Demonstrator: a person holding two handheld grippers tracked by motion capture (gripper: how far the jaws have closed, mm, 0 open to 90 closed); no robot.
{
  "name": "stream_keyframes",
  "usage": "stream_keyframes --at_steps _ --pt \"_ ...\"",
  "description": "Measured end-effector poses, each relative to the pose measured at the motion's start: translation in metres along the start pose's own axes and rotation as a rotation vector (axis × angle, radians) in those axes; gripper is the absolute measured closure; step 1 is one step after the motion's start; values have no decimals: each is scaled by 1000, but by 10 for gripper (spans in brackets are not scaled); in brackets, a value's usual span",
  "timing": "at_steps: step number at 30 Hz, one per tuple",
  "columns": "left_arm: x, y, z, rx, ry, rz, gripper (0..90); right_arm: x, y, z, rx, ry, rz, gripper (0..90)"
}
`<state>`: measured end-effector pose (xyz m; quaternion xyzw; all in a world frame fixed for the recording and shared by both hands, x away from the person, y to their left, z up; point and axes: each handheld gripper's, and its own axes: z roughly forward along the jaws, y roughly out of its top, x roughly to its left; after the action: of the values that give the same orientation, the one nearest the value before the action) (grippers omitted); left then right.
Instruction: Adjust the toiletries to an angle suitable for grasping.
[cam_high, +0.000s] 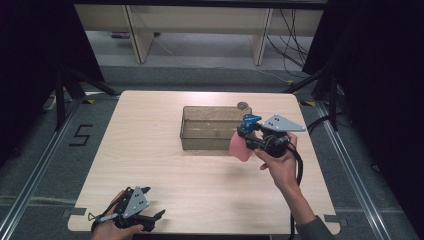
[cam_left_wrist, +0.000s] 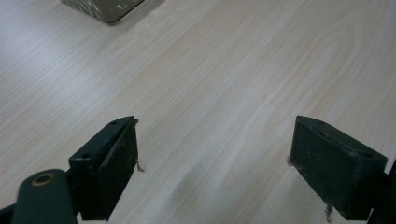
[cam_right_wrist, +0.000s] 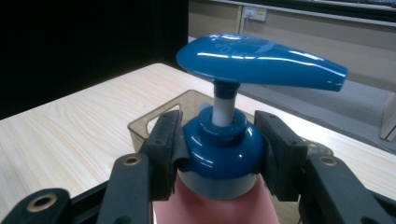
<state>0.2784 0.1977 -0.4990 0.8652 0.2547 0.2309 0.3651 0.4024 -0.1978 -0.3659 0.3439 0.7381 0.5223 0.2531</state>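
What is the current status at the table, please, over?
Right gripper shut on pink pump bottle, held at the near right corner of the brown bin. Left gripper open, idle over bare table. Nothing in the way.

A pale wooden table (cam_high: 150, 150) stands on grey floor. Toward its far edge lies a small dark round thing (cam_high: 243, 105). Off the left edge a "5" marking (cam_high: 80, 135) is taped down; cables (cam_high: 292, 40) trail beyond the far right corner.
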Motion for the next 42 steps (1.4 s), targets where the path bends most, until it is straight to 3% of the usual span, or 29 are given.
stream_keyframes --at_steps 7,9,10,13,14,15,16,21,23,27,29,30,32,41,42 --pt "0 0 0 -4 -7 -20 149 -9 9 8 -4 -13 5 536" --pt "1 0 0 0 -4 -5 148 -11 11 8 -3 -18 -4 536" --pt "-1 0 1 -9 -4 -20 149 -11 13 11 -6 -16 19 535" --pt "0 0 0 2 -1 -6 148 -14 16 13 -15 -26 12 536" --pt "-1 0 1 -5 1 -22 148 -16 18 15 -23 -35 1 535" --pt "-1 0 1 -9 -4 -20 148 -16 21 18 -13 -21 19 536" --pt "-1 0 1 -9 -4 -20 148 -17 22 20 -19 -37 13 535" --pt "0 0 0 -4 -6 -15 148 -20 28 29 -16 -32 19 536" --pt "0 0 0 0 -5 0 149 -21 28 31 -13 -31 21 535" --pt "-1 0 0 -12 9 -13 148 -26 28 41 -13 -48 34 536" --pt "1 0 -1 -2 -11 6 149 -26 27 43 -10 -46 40 536" --pt "-1 0 0 -12 -3 -24 148 -27 27 46 -8 -41 55 536" --pt "0 0 0 -18 6 -18 148 -30 27 49 -7 -62 42 535" --pt "-1 0 0 -9 -3 -14 148 -37 29 62 -16 -85 93 536" --pt "-1 1 0 -7 -1 -13 149 -40 29 64 -19 -98 79 536"
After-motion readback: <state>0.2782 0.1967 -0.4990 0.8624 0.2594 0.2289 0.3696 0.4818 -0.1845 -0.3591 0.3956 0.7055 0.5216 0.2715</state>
